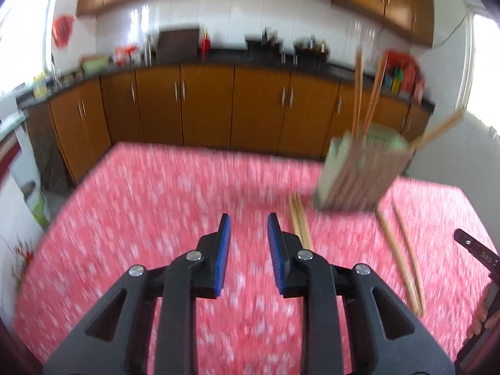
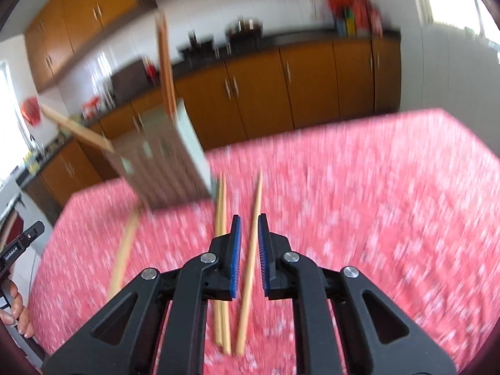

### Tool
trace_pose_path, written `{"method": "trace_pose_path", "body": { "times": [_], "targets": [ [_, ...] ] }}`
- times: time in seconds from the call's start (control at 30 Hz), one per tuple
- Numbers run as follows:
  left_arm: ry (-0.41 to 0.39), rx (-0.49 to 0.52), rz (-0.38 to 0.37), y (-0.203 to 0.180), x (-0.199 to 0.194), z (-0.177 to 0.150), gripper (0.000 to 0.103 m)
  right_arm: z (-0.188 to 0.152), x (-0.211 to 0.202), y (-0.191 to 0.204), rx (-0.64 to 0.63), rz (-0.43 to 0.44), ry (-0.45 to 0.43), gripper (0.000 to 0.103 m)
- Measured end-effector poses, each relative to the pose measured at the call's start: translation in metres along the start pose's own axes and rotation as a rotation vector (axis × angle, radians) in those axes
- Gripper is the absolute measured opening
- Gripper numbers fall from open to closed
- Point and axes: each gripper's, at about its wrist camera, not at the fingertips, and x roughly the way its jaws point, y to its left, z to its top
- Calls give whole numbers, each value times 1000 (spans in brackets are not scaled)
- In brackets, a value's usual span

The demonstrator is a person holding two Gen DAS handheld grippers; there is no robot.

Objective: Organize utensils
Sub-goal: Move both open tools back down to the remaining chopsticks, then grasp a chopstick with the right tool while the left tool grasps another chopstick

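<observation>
Both tongs are empty: the left tongs (image 1: 249,223) gape over the red tabletop (image 1: 140,218). The right tongs (image 2: 249,223) stand slightly parted above loose chopsticks (image 2: 250,268), near the chopstick holder (image 2: 168,162).

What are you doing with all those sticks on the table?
A person is tidying chopsticks with a gripper in each hand. Some already stand in the holder on the red tablecloth; others lie loose beside it. The right gripper is over one loose chopstick, which shows between its narrowly parted fingers, not clearly gripped yet. The left gripper is open and empty. Both pictures are blurry.
</observation>
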Motion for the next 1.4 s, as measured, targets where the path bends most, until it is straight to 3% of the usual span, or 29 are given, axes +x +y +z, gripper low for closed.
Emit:
{"method": "trace_pose_path", "body": {
  "times": [0.13, 0.33, 0.63, 0.73, 0.97, 1.4],
  "targets": [
    [104, -5, -33, 2, 21, -30, 25, -25, 27, 6, 2, 11, 108, 12],
    [155, 6, -72, -7, 35, -51, 31, -35, 48, 12, -18, -11, 173, 12],
    [190, 43, -125, -24, 43, -58, 31, -42, 58, 16, -59, -39, 181, 15],
    [208, 58, -143, -31, 48, -62, 31, -46, 61, 20, -93, -64, 175, 8],
    [246, 104, -156, -46, 56, -71, 26, -36, 57, -1, -32, -124, 166, 8],
    [234, 151, -33, -44, 66, -70, 18, -38, 51, -2, -70, -135, 167, 8]
  ]
}}
